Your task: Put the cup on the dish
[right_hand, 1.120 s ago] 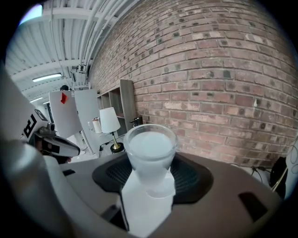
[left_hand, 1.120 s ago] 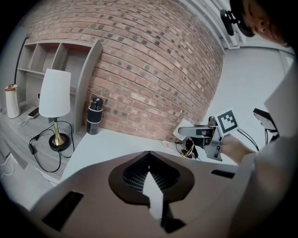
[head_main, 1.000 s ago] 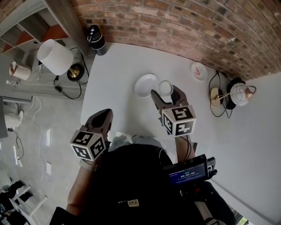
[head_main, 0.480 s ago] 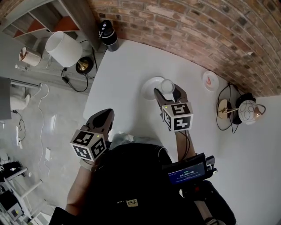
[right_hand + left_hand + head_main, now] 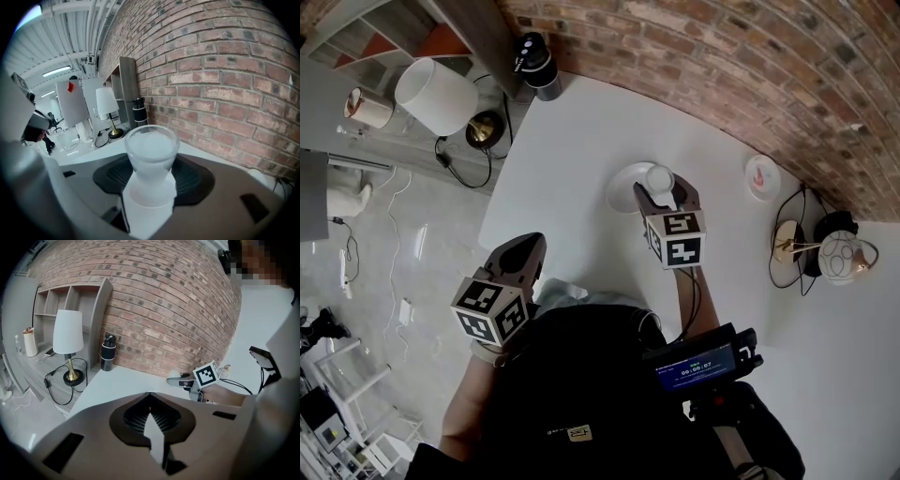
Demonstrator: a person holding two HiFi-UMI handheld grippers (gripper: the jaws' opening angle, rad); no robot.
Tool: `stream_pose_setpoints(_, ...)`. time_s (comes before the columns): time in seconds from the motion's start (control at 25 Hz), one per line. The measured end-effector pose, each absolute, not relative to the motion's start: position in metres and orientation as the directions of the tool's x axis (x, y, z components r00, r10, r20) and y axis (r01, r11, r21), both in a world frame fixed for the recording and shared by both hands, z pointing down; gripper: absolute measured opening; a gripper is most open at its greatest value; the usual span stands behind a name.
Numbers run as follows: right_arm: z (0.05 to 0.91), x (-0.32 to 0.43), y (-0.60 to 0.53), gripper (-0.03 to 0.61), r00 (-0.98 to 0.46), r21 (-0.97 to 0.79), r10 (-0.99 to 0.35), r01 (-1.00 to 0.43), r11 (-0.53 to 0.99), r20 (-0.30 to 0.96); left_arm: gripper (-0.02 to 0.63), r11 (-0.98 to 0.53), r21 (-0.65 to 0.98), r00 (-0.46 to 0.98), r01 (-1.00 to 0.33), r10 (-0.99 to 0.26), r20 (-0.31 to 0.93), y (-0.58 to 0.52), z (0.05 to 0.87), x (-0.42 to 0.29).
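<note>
On the white table by the brick wall, right gripper squeezing the white cup, cup over the edge of the white dish, left gripper closed tight, holding nothing, well apart from the dish.

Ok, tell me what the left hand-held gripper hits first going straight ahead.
Probably the white table, then the brick wall; the black bottle lies left of that line, the right hand-held gripper right. Depth is unclear.

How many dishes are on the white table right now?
2. A white dish lies near the middle of the table, partly covered by the cup in the right gripper. A smaller dish lies further right, near the brick wall. None seems hidden.
</note>
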State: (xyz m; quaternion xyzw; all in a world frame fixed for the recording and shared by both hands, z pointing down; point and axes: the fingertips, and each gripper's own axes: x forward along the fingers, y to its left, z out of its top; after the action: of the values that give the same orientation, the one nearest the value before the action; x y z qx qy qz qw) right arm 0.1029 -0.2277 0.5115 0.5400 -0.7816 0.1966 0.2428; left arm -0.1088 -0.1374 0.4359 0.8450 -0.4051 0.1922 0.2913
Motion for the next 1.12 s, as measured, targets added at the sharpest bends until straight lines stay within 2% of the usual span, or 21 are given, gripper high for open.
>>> stream_pose_setpoints(1.12, 0.632, 0.098, -0.254, 0.261, -0.305, -0.049, -0.637, -0.921, 0.387, 0.708, 0.005, -0.399, 0.34, 0.519, -0.852, -0.552, 0.653, -0.136, 0.463, -0.12)
